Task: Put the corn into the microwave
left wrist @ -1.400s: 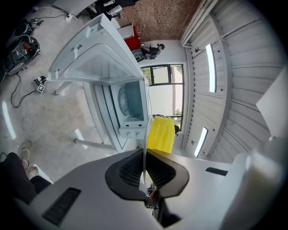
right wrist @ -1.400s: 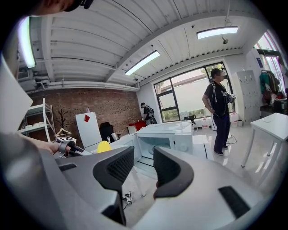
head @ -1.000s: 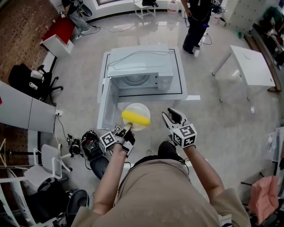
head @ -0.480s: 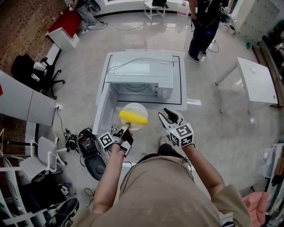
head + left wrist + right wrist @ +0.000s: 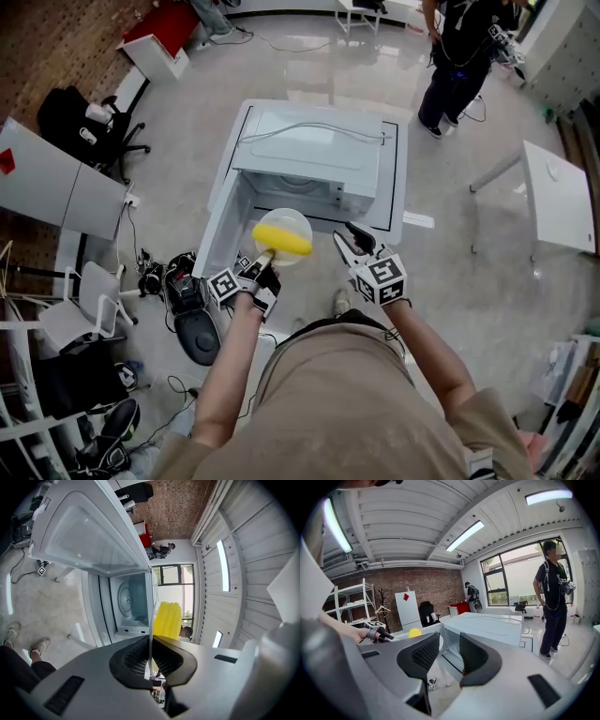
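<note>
Room: an open workshop with a glossy grey floor (image 5: 487,281), a brick wall at the left edge and another person (image 5: 459,66) standing well beyond the work area.
Worktop: a low white worktop (image 5: 398,178) carries the white microwave (image 5: 314,155). Its door (image 5: 89,531) is swung wide and its cavity (image 5: 129,602) stands empty.
Corn: the yellow corn (image 5: 283,241) lies on a clear plate (image 5: 281,217), held in the air just in front of the microwave's mouth and not yet inside.
Left hand-held gripper: the left hand-held gripper (image 5: 261,264) is clenched on the plate's near rim, and the thin edge runs straight between its pads in the left gripper view.
Right hand-held gripper: the right hand-held gripper (image 5: 347,234) is released, with its jaws apart and nothing between them. It is just beside the plate and apart from it.
What changed: over the last second the person has moved in on the worktop. The plate and corn, a clear gap short of the opening a second ago, have closed to its threshold. The grip on the rim is unchanged and the corn has not shifted on the plate.
Meaning for the task: the carry looks nearly over. The likely remainder is to slide the plate level into the cavity, set it down and let go.
</note>
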### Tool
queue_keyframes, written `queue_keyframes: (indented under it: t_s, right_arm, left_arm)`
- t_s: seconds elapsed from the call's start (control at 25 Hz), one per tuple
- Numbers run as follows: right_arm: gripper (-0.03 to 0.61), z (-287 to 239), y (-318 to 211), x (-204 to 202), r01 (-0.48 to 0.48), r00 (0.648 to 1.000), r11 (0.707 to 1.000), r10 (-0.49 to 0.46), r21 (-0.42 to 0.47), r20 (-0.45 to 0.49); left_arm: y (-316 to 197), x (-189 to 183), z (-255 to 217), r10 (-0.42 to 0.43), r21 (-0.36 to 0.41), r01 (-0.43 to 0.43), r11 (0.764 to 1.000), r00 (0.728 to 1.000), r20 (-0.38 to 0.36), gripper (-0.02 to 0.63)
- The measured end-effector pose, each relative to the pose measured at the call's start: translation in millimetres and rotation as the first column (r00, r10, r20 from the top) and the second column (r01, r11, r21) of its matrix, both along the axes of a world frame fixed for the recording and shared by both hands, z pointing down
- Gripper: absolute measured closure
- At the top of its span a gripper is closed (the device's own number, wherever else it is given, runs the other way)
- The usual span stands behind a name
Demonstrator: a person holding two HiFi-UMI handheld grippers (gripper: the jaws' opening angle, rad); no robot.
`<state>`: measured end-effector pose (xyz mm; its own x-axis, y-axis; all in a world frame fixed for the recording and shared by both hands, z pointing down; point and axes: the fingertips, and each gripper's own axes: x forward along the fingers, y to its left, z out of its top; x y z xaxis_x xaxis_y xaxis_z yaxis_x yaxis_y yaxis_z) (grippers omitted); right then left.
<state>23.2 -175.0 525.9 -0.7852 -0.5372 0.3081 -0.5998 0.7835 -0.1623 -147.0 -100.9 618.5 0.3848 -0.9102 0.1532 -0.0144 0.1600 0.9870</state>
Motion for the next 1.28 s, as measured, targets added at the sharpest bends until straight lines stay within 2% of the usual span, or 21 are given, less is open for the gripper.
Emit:
queue_keyframes:
  t_s: [0.16,0.28,0.8,1.04,1.28]
  right_arm:
    - [0.457,5.5,-12.4,-1.3,0.018,1.0,1.0,-0.018,0.006,-0.015]
    - [0.457,10.3,-19.4,-2.1,0.035,0.999,0.999,-0.034,0.009,-0.027]
    - [0.457,37.4,-48.4,-17.4,0.077,0.995,0.997,-0.075,0.027,-0.069]
    - [0.457,46.7,-52.3,-28.2,0.038,0.996,0.999,-0.036,0.019,-0.083]
    - [0.457,61.2,-62.0,-46.3,-0.061,0.995,0.998,0.061,0.0,-0.076]
  left_arm:
    - [-10.4,-3.4,9.8,-0.022,-0.01,0.022,1.0,0.999,0.026,0.601]
    - [-16.3,-9.0,21.1,-0.025,-0.034,0.027,0.999,0.997,0.076,0.601]
    - [-58.7,-19.6,56.6,-0.06,-0.052,0.066,0.996,0.992,0.114,0.601]
    - [-80.6,-26.8,79.3,-0.023,-0.074,0.034,0.997,0.989,0.144,0.601]
    - [-102.3,-42.3,110.0,0.008,-0.101,0.01,0.995,0.984,0.175,0.601]
